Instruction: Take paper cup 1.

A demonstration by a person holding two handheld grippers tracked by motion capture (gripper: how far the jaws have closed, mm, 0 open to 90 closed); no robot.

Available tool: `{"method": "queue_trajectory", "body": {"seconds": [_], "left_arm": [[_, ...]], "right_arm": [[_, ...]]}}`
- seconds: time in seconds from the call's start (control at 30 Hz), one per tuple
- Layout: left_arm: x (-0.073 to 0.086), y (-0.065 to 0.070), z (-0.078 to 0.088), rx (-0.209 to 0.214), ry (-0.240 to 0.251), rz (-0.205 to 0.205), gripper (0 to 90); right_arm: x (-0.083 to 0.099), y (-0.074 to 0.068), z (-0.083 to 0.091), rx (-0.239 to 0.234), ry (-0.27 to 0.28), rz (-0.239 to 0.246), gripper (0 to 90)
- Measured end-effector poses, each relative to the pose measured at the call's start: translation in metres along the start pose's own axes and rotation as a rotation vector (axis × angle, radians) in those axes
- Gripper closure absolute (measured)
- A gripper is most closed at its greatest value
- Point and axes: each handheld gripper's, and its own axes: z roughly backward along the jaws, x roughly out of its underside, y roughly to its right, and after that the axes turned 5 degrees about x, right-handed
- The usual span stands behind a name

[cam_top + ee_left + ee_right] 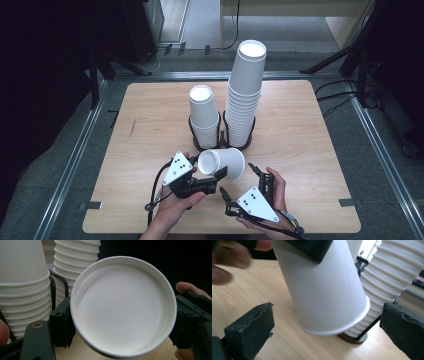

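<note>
- High view: wooden table (pixel 300 150) with two black wire holders at its middle. Short stack of white paper cups (pixel 203 116) in the left holder, tall stack (pixel 245 95) in the right one, both stacks upside down, bases up.
- High view: left gripper (pixel 212 176) in the person's left hand (pixel 175 202), jaws clamped on a single white paper cup (pixel 222 162). Cup lies on its side, tilted, open mouth facing the person's left, just in front of the two holders and held above the tabletop.
- High view: right gripper (pixel 239 184) in the right hand (pixel 272 200), jaws spread wide, nothing between them, just beside the cup's closed end, not touching it.
- Left gripper view: single cup (pixel 123 306) seen mouth-on, rim pinched between the two black jaws at left and right. Small seam notch on the rim at upper left. Both stacks behind at left; tall stack (pixel 75 255), short stack (pixel 23 285) with black wire of a holder (pixel 58 281) between them.
- Right gripper view: own jaws far apart at the bottom corners, holding nothing. Cup (pixel 324 290) hangs between and beyond them, base end down toward the table, clear of both jaws. A black jaw of the left gripper (pixel 312 247) presses on the cup near the top. Ribbed tall stack (pixel 387 277) at right, blurred fingers (pixel 229 260) at upper left.
</note>
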Motion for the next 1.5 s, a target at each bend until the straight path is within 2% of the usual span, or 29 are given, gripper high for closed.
{"method": "queue_trajectory", "body": {"seconds": [0.1, 0.13, 0.17, 0.2, 0.43, 0.47, 0.5, 0.57, 0.7, 0.73, 0.77, 0.83, 0.87, 1.0, 1.03, 1.07, 1.1, 1.13, 1.17, 1.2, 1.23, 1.27, 1.3, 1.33, 1.37, 1.4, 1.43, 1.47, 1.5], "left_arm": [[0.003, -0.001, -0.001, -0.002, 0.031, -0.005, 22.2], [0.003, -0.001, -0.001, -0.002, 0.031, -0.005, 22.2], [0.004, -0.001, 0.000, -0.027, 0.045, -0.019, 22.2], [0.004, -0.002, 0.000, -0.041, 0.056, -0.015, 22.2], [0.007, -0.007, 0.002, -0.070, 0.116, -0.009, 22.3], [0.007, -0.007, 0.003, -0.075, 0.128, -0.010, 22.3], [0.008, -0.008, 0.003, -0.063, 0.152, 0.004, 22.3], [0.008, -0.008, 0.003, -0.070, 0.158, -0.002, 22.3], [0.010, -0.007, 0.001, -0.056, 0.168, -0.013, 22.4], [0.011, -0.006, 0.000, -0.055, 0.169, -0.018, 22.3], [0.011, -0.005, 0.000, -0.052, 0.170, -0.024, 22.3], [0.013, -0.003, -0.002, -0.049, 0.172, -0.035, 22.3], [0.013, -0.003, -0.002, -0.049, 0.172, -0.035, 22.3], [0.016, -0.002, -0.003, -0.045, 0.197, -0.025, 22.3], [0.016, -0.002, -0.003, -0.045, 0.197, -0.025, 22.3], [0.017, -0.002, -0.003, -0.048, 0.205, -0.023, 22.3], [0.017, -0.002, -0.003, -0.052, 0.211, -0.025, 22.3], [0.017, -0.002, -0.003, -0.052, 0.211, -0.025, 22.3], [0.018, -0.002, -0.003, -0.052, 0.214, -0.028, 22.3], [0.019, -0.001, -0.004, -0.056, 0.220, -0.031, 22.3], [0.019, -0.001, -0.004, -0.056, 0.220, -0.032, 22.3], [0.019, -0.001, -0.004, -0.056, 0.220, -0.032, 22.3], [0.019, -0.001, -0.004, -0.055, 0.222, -0.033, 22.3], [0.020, 0.000, -0.004, -0.055, 0.223, -0.034, 22.3], [0.020, 0.001, -0.005, -0.053, 0.229, -0.038, 22.3], [0.020, 0.001, -0.005, -0.053, 0.229, -0.038, 22.3], [0.021, 0.002, -0.005, -0.051, 0.233, -0.049, 22.3], [0.022, 0.003, -0.005, -0.047, 0.233, -0.053, 22.3], [0.022, 0.003, -0.005, -0.047, 0.233, -0.053, 22.3]], "right_arm": [[-0.002, 0.002, 0.006, -0.025, -0.025, -0.070, 0.6], [-0.002, 0.002, 0.006, -0.025, -0.025, -0.070, 0.6], [-0.005, 0.003, 0.011, -0.042, -0.026, -0.125, 0.7], [-0.006, 0.004, 0.012, -0.046, -0.029, -0.149, 0.8], [-0.013, 0.015, 0.021, -0.081, -0.040, -0.373, 6.1], [-0.013, 0.015, 0.021, -0.081, -0.040, -0.373, 6.1], [-0.013, 0.018, 0.022, -0.092, -0.052, -0.450, 6.5], [-0.014, 0.019, 0.022, -0.093, -0.056, -0.482, 6.5], [-0.017, 0.025, 0.022, -0.107, -0.087, -0.703, 3.6], [-0.018, 0.027, 0.021, -0.109, -0.089, -0.776, 3.0], [-0.019, 0.030, 0.021, -0.115, -0.096, -0.892, 2.6], [-0.019, 0.034, 0.020, -0.127, -0.104, -1.001, 1.8], [-0.019, 0.034, 0.020, -0.127, -0.104, -1.001, 1.8], [-0.021, 0.037, 0.017, -0.177, -0.123, -1.241, 0.0], [-0.021, 0.037, 0.017, -0.177, -0.123, -1.241, 0.0], [-0.022, 0.036, 0.016, -0.174, -0.133, -1.286, 0.0], [-0.022, 0.035, 0.015, -0.183, -0.147, -1.374, 0.0], [-0.022, 0.035, 0.015, -0.183, -0.147, -1.374, 0.0], [-0.022, 0.035, 0.013, -0.184, -0.154, -1.416, 0.0], [-0.021, 0.035, 0.010, -0.189, -0.164, -1.497, 0.0], [-0.021, 0.035, 0.008, -0.190, -0.167, -1.530, 0.0], [-0.021, 0.035, 0.008, -0.190, -0.167, -1.530, 0.0], [-0.018, 0.036, 0.004, -0.212, -0.181, -1.626, 0.0], [-0.018, 0.036, 0.004, -0.212, -0.181, -1.626, 0.0], [-0.017, 0.035, 0.001, -0.224, -0.200, -1.699, 0.0], [-0.017, 0.035, 0.001, -0.224, -0.200, -1.699, 0.0], [-0.014, 0.035, -0.004, -0.249, -0.217, -1.796, 0.0], [-0.012, 0.034, -0.006, -0.268, -0.223, -1.839, 0.0], [-0.012, 0.034, -0.006, -0.268, -0.223, -1.839, 0.0]]}}
